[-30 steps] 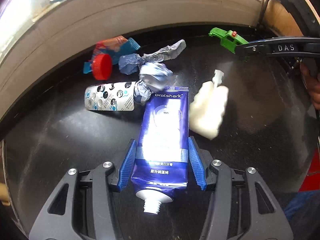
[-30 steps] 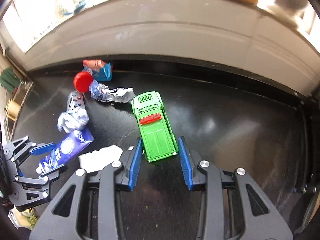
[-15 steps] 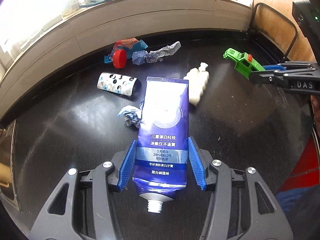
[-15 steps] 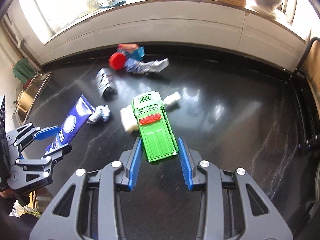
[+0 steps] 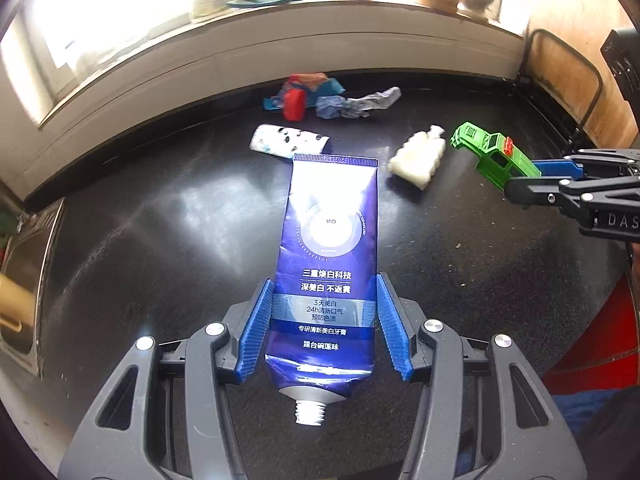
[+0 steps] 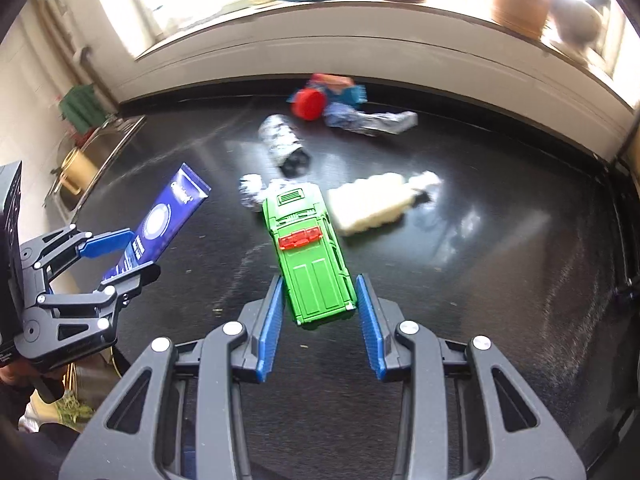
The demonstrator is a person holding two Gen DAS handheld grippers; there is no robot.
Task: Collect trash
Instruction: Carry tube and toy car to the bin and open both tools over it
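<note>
black glossy table (image 5: pixel 140 240) under a blown-out window ledge, items up there too washed out to name. left tongs (image 5: pixel 324 320) clamped on blue toothpaste tube (image 5: pixel 330 248), cap missing, raised off the table. right tongs (image 6: pixel 318 312) clamped on green toy car (image 6: pixel 310 256), rear end between the pads, also held aloft. beyond the car: white ridged bottle (image 6: pixel 370 204), blurred; crumpled foil (image 6: pixel 250 190) partly hidden behind the car; blister pack (image 6: pixel 280 140), red cap (image 6: pixel 308 104) and wrappers (image 6: pixel 368 122) by the wall.
</note>
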